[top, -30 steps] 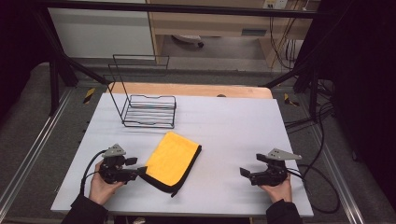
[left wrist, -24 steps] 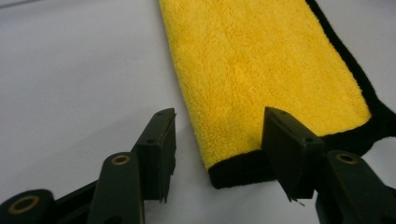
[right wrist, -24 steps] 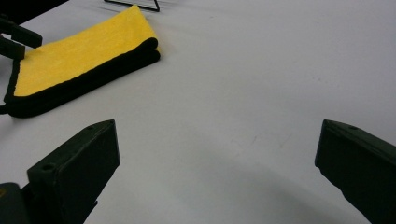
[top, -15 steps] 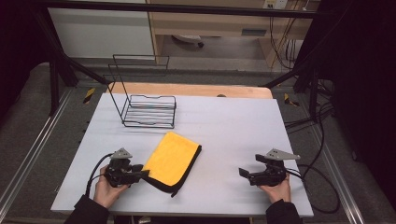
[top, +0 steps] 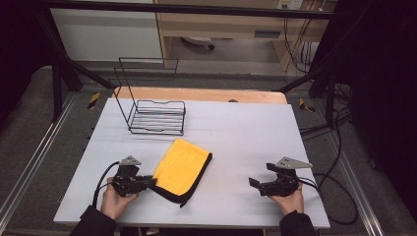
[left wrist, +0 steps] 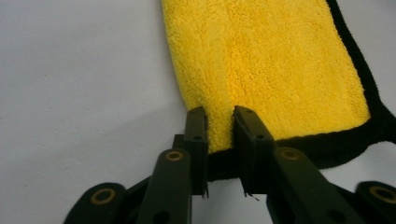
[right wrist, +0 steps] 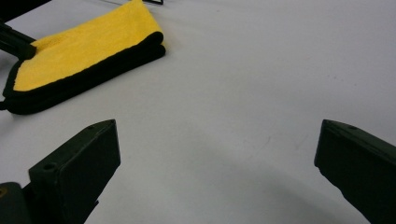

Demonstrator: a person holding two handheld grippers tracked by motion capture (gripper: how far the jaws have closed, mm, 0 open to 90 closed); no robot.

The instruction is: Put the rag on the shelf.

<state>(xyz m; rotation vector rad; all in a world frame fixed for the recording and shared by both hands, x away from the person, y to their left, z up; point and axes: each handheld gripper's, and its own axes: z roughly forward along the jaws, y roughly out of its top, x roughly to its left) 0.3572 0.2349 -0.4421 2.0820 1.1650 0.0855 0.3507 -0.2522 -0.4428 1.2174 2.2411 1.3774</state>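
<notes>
Left gripper (left wrist: pixel 219 126) fingers, just closing, pinch the cloth's (left wrist: pixel 275 65) near edge; right gripper (right wrist: pixel 217 154) fingers gape.

The high view looks down and forward from above the person's side of the desk (top: pixel 236 128), far off. The left gripper view sits low and very close to the yellow cloth (left wrist: pixel 271 65). The right gripper view looks low across the desk toward that same cloth (right wrist: pixel 84 51), farther away.
</notes>
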